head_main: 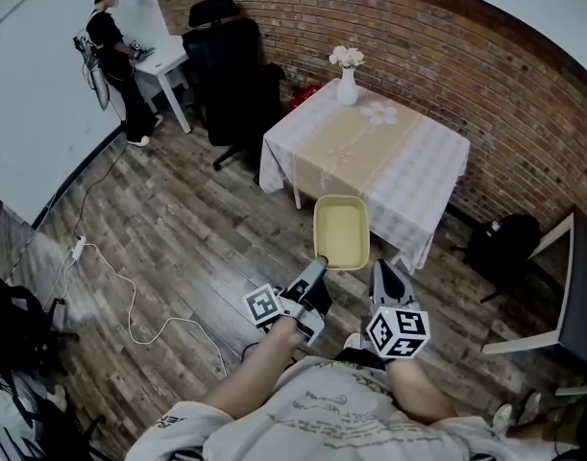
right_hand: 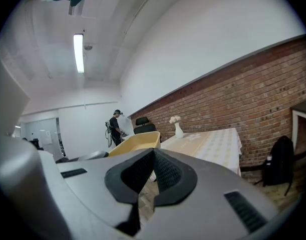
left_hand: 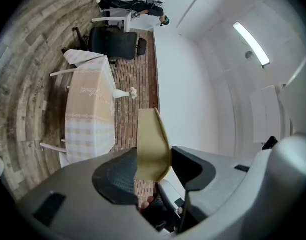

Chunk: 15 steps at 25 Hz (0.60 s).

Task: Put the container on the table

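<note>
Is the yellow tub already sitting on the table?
No, the yellow tub is up in the air on the near side of the table, its near rim between the jaws of the left gripper.

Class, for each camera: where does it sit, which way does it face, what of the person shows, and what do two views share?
Head view: on the person's head, looking steeply down; both forearms, left gripper and right gripper show.
Left gripper view: rides that gripper, looking along jaws closed on the yellow rectangular plastic container.
Right gripper view: rides that gripper, looking over shut jaws toward the red brick wall.
Shared: all show the cloth-covered table.
</note>
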Motion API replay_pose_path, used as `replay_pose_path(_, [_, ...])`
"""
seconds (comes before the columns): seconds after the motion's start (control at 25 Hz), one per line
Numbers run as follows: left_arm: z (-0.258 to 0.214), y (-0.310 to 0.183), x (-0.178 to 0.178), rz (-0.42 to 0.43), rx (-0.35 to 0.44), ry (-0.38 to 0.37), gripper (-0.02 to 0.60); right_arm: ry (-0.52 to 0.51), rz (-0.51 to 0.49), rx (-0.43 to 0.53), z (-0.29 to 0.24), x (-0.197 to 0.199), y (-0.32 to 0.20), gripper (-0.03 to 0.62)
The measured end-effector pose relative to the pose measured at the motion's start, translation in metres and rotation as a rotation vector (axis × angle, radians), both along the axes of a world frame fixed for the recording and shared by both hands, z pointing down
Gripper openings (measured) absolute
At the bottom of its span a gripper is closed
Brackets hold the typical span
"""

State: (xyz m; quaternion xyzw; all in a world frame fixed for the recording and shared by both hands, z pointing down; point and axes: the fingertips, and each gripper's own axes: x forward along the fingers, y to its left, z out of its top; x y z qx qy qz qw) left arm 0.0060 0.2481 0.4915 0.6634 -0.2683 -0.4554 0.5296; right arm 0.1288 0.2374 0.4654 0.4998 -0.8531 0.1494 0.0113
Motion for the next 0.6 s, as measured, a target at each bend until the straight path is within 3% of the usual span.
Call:
replay_pose_path(0.28, [0.001,0.01,-0.008,-0.001,0.005,0.005,0.215,0.038,-0.019,0.042,-0.003,-0.017,0.01,0.002])
replay_pose_path(0.6, [0.0,-0.022,-0.024,-0.011,0.012,-0.005,0.216,0.008,0.005,0.05,-0.006,-0.021,-0.031,0.002])
